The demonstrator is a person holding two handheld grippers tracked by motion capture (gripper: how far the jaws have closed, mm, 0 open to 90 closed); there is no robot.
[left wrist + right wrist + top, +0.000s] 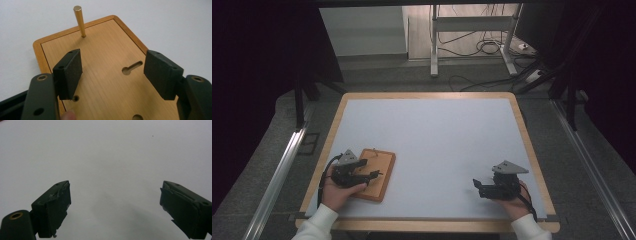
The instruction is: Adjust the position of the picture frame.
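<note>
A small wooden board [376, 173] lies flat on the white tabletop at the near left. It has a darker rim, a thin brass peg [80, 21] standing upright near its far edge, and a keyhole slot [131, 68] cut in its face. My left gripper [373, 175] hovers over the board, open, with nothing between its pads [113, 73]. My right gripper [476, 184] is at the near right over bare tabletop, pointing left, open and empty [115, 208].
The white table surface [432, 135] has a wooden rim [522, 125]. Beyond the far edge are a grey floor, metal stand legs [434, 45] and loose cables. Metal rails [277, 175] run along both sides of the table.
</note>
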